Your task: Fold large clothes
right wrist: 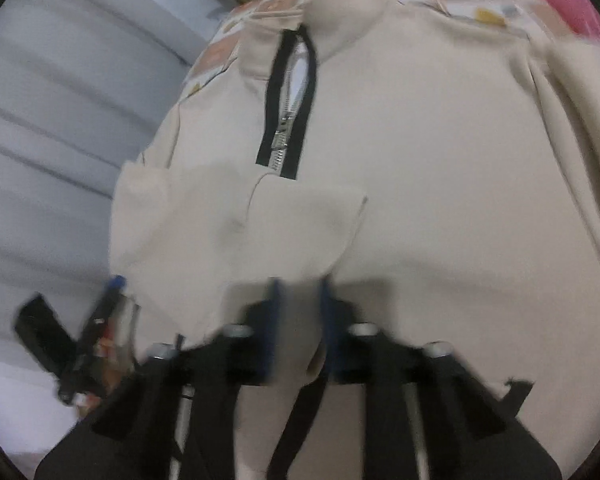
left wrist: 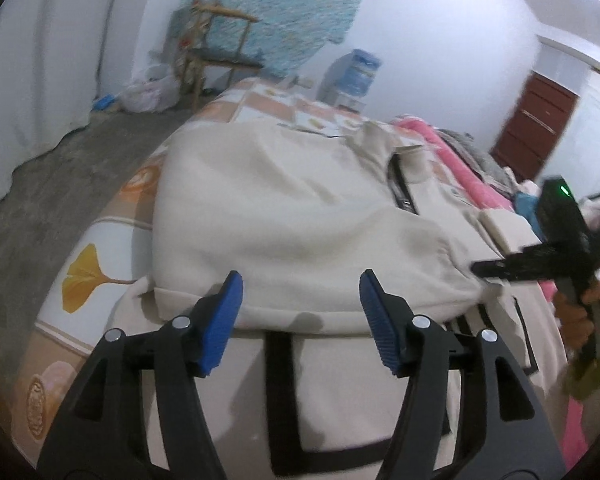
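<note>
A cream jacket with a black-edged zipper and black stripes lies spread on the bed. One sleeve is folded across its body. My left gripper hovers open just above the sleeve's near edge, with nothing between its blue pads. The right wrist view is blurred. There my right gripper sits low on the jacket just below the sleeve's end, jaws nearly together with cream cloth between them. In the left wrist view the right gripper looks shut at the cuff.
The bed's patterned sheet drops off to a concrete floor at the left. A pink blanket and piled clothes lie at the right. A wooden chair, a white curtain and a brown door stand farther off.
</note>
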`<control>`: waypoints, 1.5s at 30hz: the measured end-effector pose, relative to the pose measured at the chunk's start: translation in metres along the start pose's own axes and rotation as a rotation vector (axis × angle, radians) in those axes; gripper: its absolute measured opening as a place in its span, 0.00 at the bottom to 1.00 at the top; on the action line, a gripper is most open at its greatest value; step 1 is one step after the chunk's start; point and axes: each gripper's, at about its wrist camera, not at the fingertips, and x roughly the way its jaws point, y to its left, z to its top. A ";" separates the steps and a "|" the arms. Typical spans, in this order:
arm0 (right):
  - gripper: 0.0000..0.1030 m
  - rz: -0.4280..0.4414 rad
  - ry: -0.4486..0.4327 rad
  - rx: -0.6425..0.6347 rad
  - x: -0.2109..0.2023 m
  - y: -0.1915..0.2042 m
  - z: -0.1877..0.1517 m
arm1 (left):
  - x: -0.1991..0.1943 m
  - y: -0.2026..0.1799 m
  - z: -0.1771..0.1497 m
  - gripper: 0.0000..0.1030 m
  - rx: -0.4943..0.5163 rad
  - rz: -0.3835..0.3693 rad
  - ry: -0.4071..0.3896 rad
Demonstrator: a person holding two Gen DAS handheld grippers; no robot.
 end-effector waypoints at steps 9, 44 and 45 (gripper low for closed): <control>0.05 0.090 -0.419 -0.031 -0.114 0.024 0.041 | -0.008 0.008 -0.004 0.61 0.009 0.027 0.013; 0.33 -0.352 -0.157 -0.132 -0.040 -0.046 -0.002 | 0.009 0.025 0.004 0.61 -0.073 0.178 0.066; 0.33 -0.369 -0.143 -0.112 -0.036 -0.049 -0.002 | 0.007 0.027 0.004 0.60 -0.086 0.172 0.078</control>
